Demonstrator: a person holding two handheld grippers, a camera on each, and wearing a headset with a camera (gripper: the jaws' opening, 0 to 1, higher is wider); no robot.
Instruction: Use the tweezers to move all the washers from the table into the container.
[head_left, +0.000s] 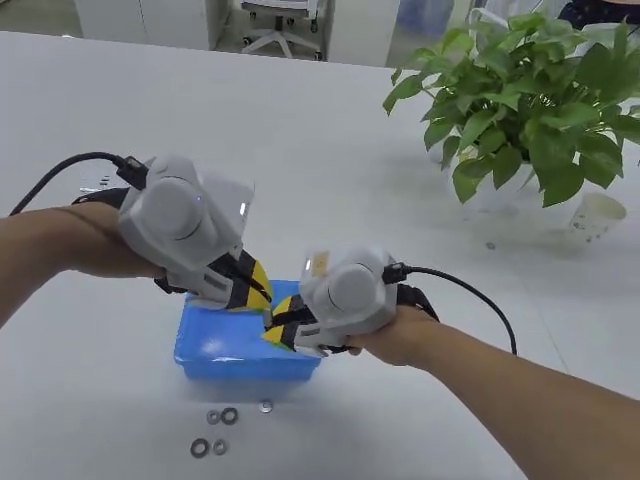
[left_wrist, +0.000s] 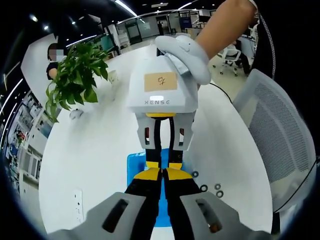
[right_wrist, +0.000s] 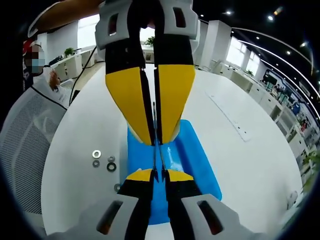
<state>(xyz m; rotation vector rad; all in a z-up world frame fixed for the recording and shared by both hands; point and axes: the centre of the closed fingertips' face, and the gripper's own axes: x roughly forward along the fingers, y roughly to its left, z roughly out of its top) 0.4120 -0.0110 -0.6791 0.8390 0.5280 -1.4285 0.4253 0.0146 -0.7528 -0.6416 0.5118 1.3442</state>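
Nearest, on the white table (head_left: 300, 150): five washers (head_left: 230, 415), loose in a small cluster, just in front of the container (head_left: 230, 352) and outside it. Next, that container: blue, low, rectangular, open at the top. Above it, tip to tip, the left gripper (head_left: 262, 292) and right gripper (head_left: 270, 332), held by the left hand (head_left: 100, 245) and right hand (head_left: 400, 335), a black cable (head_left: 60, 175) off the back of each. Left jaws pressed together on the tweezers (right_wrist: 155, 150), seen edge-on in the right gripper view as a thin dark blade running from between those yellow pads down to the right gripper's tips. Right jaws nearly closed, a slim gap around the tweezers' end; cannot tell whether pinching it or merely beside it. On the right gripper's white housing, in the left gripper view, grey lettering "XENSE" (left_wrist: 157, 102); above it a tan sticker (left_wrist: 160, 81) with a handwritten mark, too scrawled to read for certain. Farther back on the table, to the right, a leafy green plant (head_left: 520, 100), a white cup (head_left: 597, 215) just beside it. Beyond the table's far edge, an office chair (head_left: 280, 20).
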